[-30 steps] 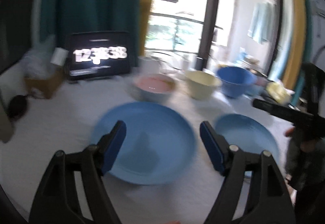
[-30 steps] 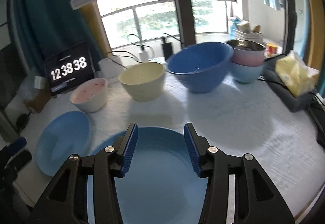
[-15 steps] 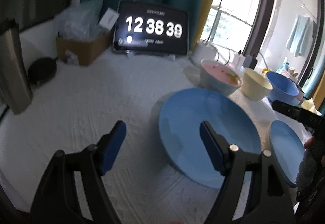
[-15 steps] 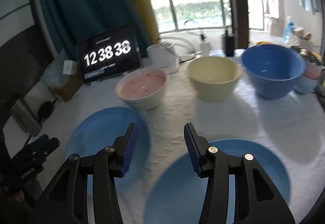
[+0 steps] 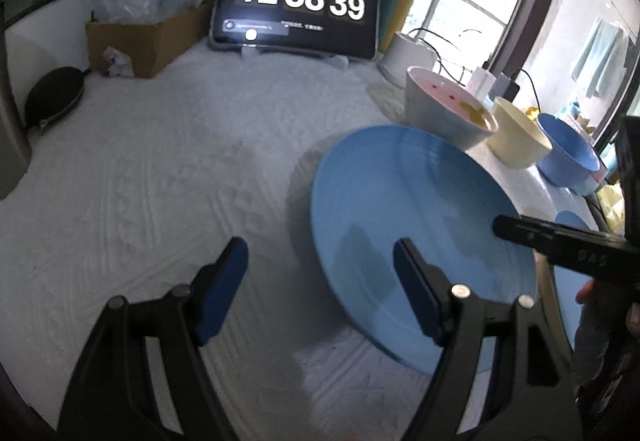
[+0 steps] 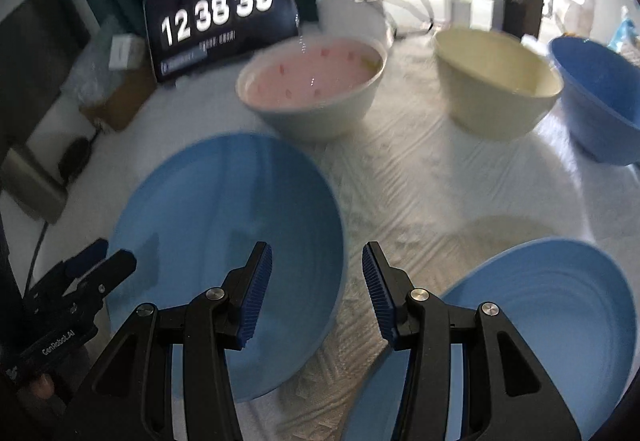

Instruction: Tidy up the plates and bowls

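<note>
Both my claws empty, jaws apart: left gripper (image 5: 320, 281) wide, right gripper (image 6: 316, 285) about half. Nearest: two blue plates on the white cloth (image 5: 160, 161), the left plate (image 6: 224, 241) under both grippers, the right plate (image 6: 560, 321) w/ nothing over it. I judge them stiff, smooth, prob. breakable; pinch at the rim. Behind: pink bowl (image 6: 316, 93), cream bowl (image 6: 496, 81), blue bowl (image 6: 600, 97).

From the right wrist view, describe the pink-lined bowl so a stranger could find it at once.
Start at the tablet clock propped at the back of the white tablecloth. Just in front of it stands the pink-lined bowl, first in a row with a cream bowl and a blue bowl. Only this one is pale outside and pink with red specks inside.
</note>
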Action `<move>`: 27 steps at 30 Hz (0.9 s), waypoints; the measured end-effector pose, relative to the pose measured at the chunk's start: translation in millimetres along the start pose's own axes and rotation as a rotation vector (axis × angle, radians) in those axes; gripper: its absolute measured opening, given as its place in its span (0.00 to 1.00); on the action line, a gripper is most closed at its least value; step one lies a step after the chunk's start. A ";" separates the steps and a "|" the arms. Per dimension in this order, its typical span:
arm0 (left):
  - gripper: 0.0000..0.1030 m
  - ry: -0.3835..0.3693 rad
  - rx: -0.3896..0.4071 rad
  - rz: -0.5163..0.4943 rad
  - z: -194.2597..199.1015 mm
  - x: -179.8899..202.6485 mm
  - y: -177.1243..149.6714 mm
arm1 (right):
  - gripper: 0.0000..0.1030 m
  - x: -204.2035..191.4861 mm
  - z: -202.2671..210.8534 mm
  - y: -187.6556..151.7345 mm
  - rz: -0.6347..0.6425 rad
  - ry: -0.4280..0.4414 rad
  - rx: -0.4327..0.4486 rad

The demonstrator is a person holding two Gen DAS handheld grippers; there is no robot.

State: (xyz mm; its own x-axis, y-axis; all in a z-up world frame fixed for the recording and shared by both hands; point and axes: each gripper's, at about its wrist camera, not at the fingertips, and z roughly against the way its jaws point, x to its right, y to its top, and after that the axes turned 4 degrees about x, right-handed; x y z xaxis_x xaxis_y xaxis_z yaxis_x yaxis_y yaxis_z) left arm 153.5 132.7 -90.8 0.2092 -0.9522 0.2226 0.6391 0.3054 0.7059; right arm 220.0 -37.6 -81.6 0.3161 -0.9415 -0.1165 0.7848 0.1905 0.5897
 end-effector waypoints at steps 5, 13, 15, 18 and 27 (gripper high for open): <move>0.73 0.014 -0.008 -0.062 -4.1 12.5 -1.4 | 0.49 -14.2 -8.1 -2.6 0.088 -0.021 -0.035; 0.48 0.049 0.018 -0.076 -2.4 14.0 -1.5 | 0.31 -29.5 1.4 -8.7 0.190 -0.063 0.015; 0.47 0.026 0.041 -0.079 2.7 13.4 -2.6 | 0.26 -27.8 8.8 -7.9 0.187 -0.066 0.043; 0.47 0.021 0.082 -0.105 12.8 17.3 -5.5 | 0.25 -24.3 18.8 -8.1 0.180 -0.059 0.084; 0.47 -0.010 0.173 -0.137 48.2 36.3 -1.4 | 0.24 -8.2 51.1 -12.7 0.103 -0.015 0.166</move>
State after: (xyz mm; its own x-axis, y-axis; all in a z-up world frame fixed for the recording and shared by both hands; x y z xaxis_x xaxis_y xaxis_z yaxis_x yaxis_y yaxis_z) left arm 124.5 97.4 -51.2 0.1212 -0.9850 0.1232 0.5238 0.1688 0.8349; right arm 180.2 -46.5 -47.2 0.3811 -0.9238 -0.0373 0.6495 0.2388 0.7218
